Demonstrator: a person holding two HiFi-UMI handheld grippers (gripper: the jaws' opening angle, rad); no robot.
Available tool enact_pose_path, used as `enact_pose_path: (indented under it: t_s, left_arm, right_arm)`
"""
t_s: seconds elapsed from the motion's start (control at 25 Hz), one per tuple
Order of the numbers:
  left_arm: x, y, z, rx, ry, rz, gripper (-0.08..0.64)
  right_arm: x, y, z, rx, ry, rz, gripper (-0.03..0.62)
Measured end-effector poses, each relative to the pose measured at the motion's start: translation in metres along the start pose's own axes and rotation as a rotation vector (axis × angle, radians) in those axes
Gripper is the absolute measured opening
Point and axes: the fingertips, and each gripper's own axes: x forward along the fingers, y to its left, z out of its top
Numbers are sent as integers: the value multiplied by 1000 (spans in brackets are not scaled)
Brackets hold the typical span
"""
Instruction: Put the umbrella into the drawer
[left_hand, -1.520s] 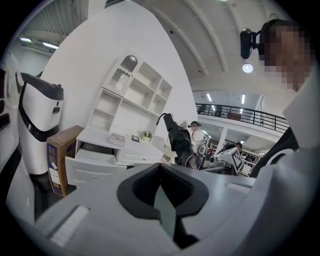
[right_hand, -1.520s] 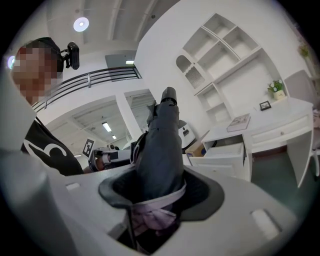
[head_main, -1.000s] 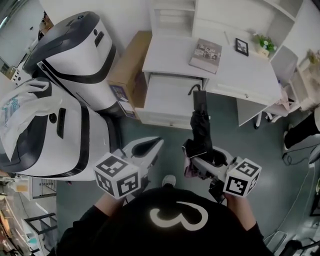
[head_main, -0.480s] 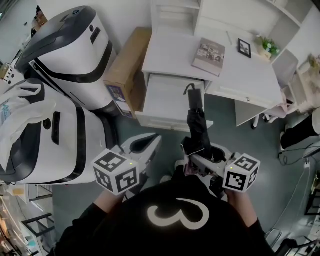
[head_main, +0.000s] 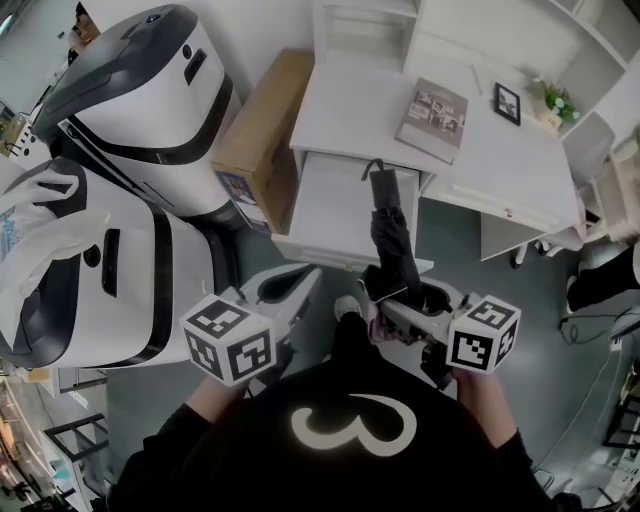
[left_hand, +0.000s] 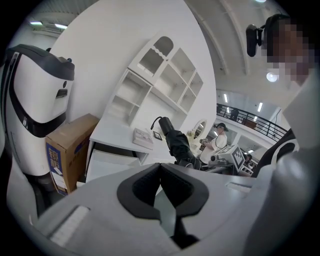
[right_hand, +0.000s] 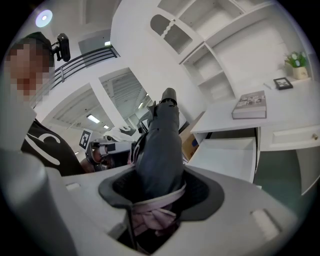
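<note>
A folded black umbrella (head_main: 393, 235) with a pink strap sticks forward out of my right gripper (head_main: 402, 300), whose jaws are shut on its near end (right_hand: 162, 145). Its handle end with a cord loop hangs over the right part of the open white drawer (head_main: 325, 200). The drawer (right_hand: 225, 155) looks empty inside. My left gripper (head_main: 298, 288) hovers to the left, below the drawer's front. Its dark pads (left_hand: 142, 185) meet with nothing between them. From the left gripper view the umbrella (left_hand: 177, 142) shows to the right, above the desk.
The white desk (head_main: 500, 170) bears a book (head_main: 432, 105), a small picture frame (head_main: 507, 103) and a plant (head_main: 556, 103), with shelves behind. A cardboard box (head_main: 260, 130) stands left of the drawer. Two large white-and-black machines (head_main: 140, 100) (head_main: 100, 270) fill the left.
Both grippers have come closer to the desk. The umbrella's far end now reaches further over the open drawer. The grip on the umbrella is unchanged.
</note>
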Motion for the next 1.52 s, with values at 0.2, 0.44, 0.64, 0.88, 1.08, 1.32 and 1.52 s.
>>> enact_pose_path:
  t_s: [0.2, 0.44, 0.64, 0.88, 1.08, 1.32, 1.52]
  left_arm:
    - [27, 26, 16, -53, 1, 35, 9]
    - [54, 53, 45, -75, -17, 75, 9]
    - [65, 74, 54, -105, -23, 111, 9]
    - [73, 99, 60, -130, -29, 162, 9]
    - [73, 120, 63, -150, -34, 201, 9]
    - [75, 141, 60, -183, -30, 245, 9]
    - [77, 158, 58, -207, -27, 272, 9]
  right_arm:
    - [22, -35, 18, 10, 58, 22, 235]
    - [52, -74, 43, -59, 158, 25, 235]
    - [76, -103, 47, -122, 275, 35, 235]
    - [103, -132, 43, -163, 372, 44, 235]
    - [122, -152, 39, -271, 453, 26, 235]
    - [144, -185, 26, -373, 571, 2, 235]
    - [161, -207, 11, -433, 666, -4, 235]
